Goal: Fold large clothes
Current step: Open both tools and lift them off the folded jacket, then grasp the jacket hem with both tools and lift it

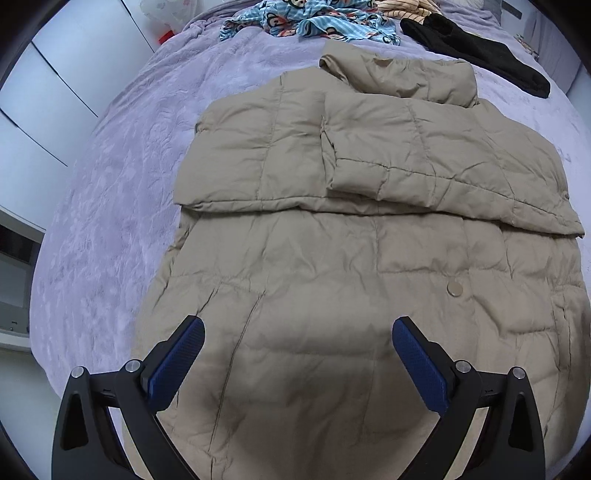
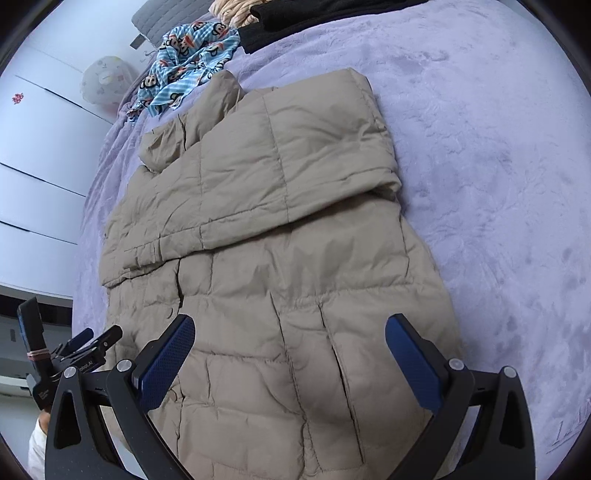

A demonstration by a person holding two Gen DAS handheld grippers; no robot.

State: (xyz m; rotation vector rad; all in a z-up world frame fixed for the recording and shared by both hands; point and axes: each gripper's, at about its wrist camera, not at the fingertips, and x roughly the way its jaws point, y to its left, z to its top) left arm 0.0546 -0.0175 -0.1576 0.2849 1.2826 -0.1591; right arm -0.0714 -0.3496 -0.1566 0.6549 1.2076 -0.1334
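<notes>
Left gripper (image 1: 298, 334), black frame with two blue textured pads (image 1: 177, 363), hovers above the hem end of the tan quilted puffer jacket (image 1: 351, 258), jaws spread wide and holding nothing. Right gripper (image 2: 290, 332), of the same build, hangs over the jacket's hem nearer its right edge, jaws likewise spread and empty; in the right wrist view the left gripper (image 2: 79, 345) appears at the far left edge, too foreshortened there to show its opening.

One jacket lies flat on the lavender plush bedspread (image 1: 122, 192), collar away from the cameras. Both sleeves are folded inward across the chest, the right one overlapping the left, forming a raised band over the upper half. One round snap (image 1: 454, 288) shows on the lower front panel. Beyond the collar lie three other garments: a blue striped cartoon-print cloth (image 1: 314, 22), a beige striped piece (image 1: 402, 9), and a black knit garment (image 1: 476, 51).
</notes>
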